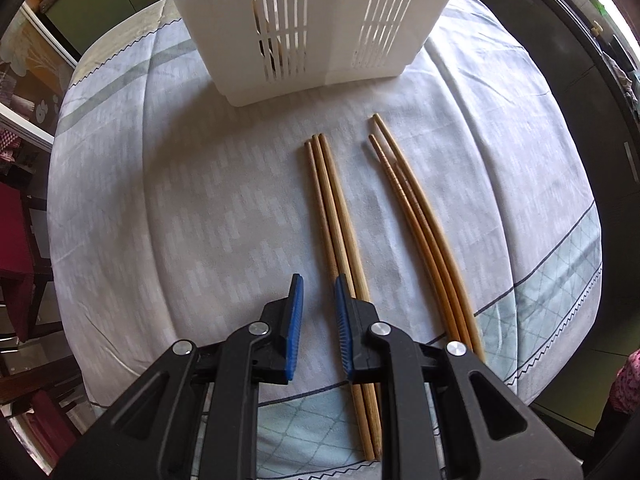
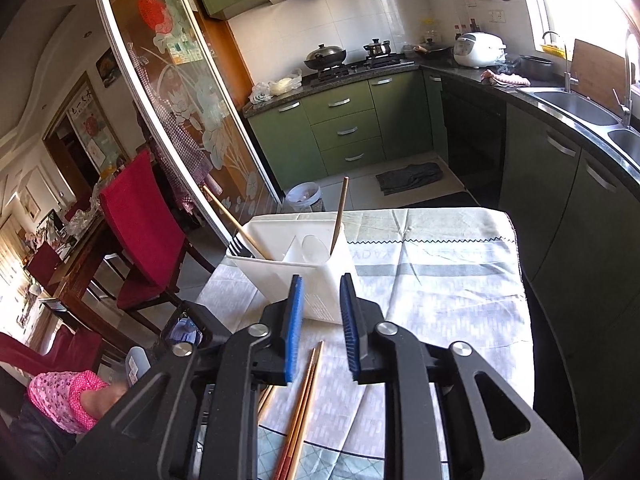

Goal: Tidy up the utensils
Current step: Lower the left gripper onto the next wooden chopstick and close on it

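A pale tablecloth (image 2: 440,292) with a zigzag border covers the table. Behind it stand green cabinets (image 2: 344,128), and a wok (image 2: 325,56) and a small pot (image 2: 377,48) sit on the stove. A white rice cooker (image 2: 478,50) stands on the counter near the steel sink (image 2: 572,102). A red chair (image 2: 140,236) stands at the left.
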Available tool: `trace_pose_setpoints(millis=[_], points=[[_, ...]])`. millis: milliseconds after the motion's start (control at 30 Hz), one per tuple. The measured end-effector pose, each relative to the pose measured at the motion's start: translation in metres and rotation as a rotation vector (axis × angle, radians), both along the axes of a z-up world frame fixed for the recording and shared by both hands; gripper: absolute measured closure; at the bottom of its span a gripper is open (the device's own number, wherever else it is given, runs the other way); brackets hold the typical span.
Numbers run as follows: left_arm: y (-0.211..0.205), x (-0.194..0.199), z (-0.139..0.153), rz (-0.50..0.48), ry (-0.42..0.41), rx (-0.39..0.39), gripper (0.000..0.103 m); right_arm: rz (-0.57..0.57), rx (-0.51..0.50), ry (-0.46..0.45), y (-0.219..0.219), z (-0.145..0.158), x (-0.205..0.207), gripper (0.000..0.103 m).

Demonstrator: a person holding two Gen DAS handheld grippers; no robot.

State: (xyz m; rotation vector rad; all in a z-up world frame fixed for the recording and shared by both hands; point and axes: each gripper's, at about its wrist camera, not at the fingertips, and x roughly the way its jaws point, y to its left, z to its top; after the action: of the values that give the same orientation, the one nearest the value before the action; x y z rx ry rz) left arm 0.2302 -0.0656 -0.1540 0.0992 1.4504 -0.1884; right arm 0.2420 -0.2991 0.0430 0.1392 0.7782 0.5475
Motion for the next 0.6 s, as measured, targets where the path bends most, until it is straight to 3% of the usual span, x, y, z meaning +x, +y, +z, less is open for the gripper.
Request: trace_pose_setpoints(millis=[300,400,600], points=[[0.001,0.007,-0.007,0.006,0.025,-0.002,0.088,0.023,-0.022,0.027,0.009,-0.010,0.004,0.078],[0.004,0.011,-0.009,0.021,0.028,-0.018,0.095,0.035,-0.035,0.042,0.015,-0.017,0.004,0.078],[0.023,0.020,-0.007,0.057,0.011,-0.038,0.097,0.078,-0.114,0.114,0.029,-0.043,0.005,0.078]])
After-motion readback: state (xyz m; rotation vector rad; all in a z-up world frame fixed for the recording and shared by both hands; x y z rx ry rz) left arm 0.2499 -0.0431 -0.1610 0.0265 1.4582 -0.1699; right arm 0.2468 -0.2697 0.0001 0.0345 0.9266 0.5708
